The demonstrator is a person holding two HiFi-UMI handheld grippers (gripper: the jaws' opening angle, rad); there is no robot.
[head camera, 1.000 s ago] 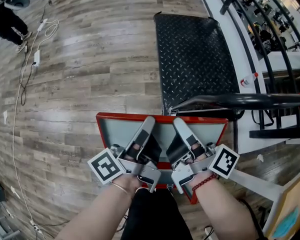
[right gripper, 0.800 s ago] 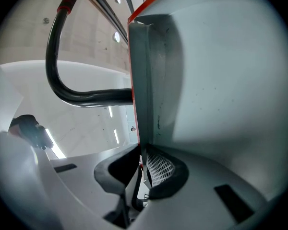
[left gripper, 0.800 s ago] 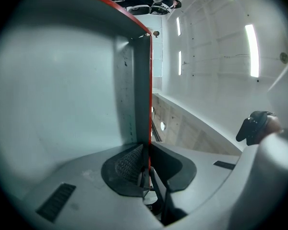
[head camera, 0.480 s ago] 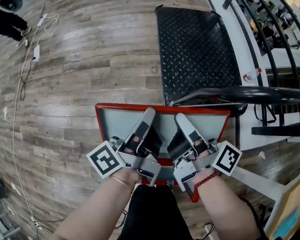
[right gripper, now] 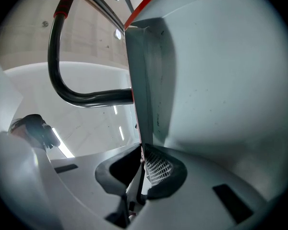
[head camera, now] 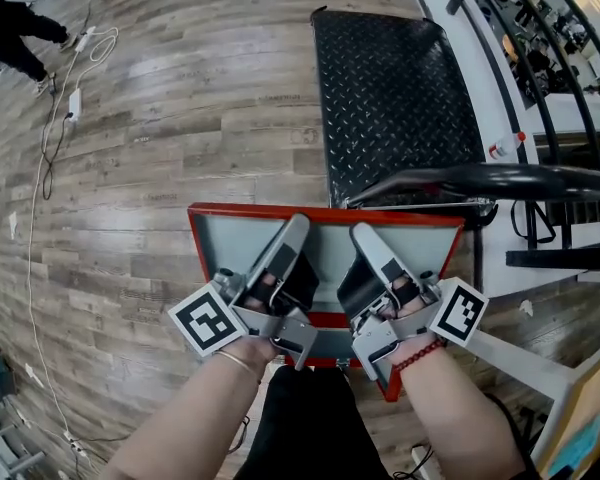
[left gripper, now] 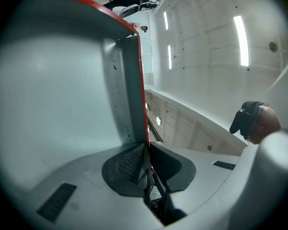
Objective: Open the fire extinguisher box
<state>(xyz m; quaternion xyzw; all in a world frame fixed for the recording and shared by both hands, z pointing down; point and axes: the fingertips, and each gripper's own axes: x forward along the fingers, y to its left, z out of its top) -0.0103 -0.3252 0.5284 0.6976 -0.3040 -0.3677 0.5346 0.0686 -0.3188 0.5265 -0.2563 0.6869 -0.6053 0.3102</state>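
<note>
Seen from the head view, the red-edged lid (head camera: 325, 240) of the fire extinguisher box stands raised in front of the person, its pale grey inner face towards the camera, on a wooden floor (head camera: 180, 118) just before a black diamond-plate ramp (head camera: 395, 98). Compared with a second ago, the lid's far edge sits a little higher in the picture and both grippers have shifted up with it. The person in dark clothes (head camera: 10, 23) at the top left has slipped further out of frame. The left gripper (head camera: 293, 230) pinches the lid's rim, its pads pressed on either side of the thin red edge (left gripper: 145, 128). The right gripper (head camera: 366, 238) grips the rim the same way (right gripper: 140, 143), beside a curved black handle tube (right gripper: 62, 80). The body of the box is almost wholly hidden under the lid, the grippers and the forearms; only a red strip (head camera: 325, 320) and a red corner (head camera: 386, 388) show. Both gripper views are filled by the lid's blurred grey surface (left gripper: 62, 95), so little else can be made out there.
</note>
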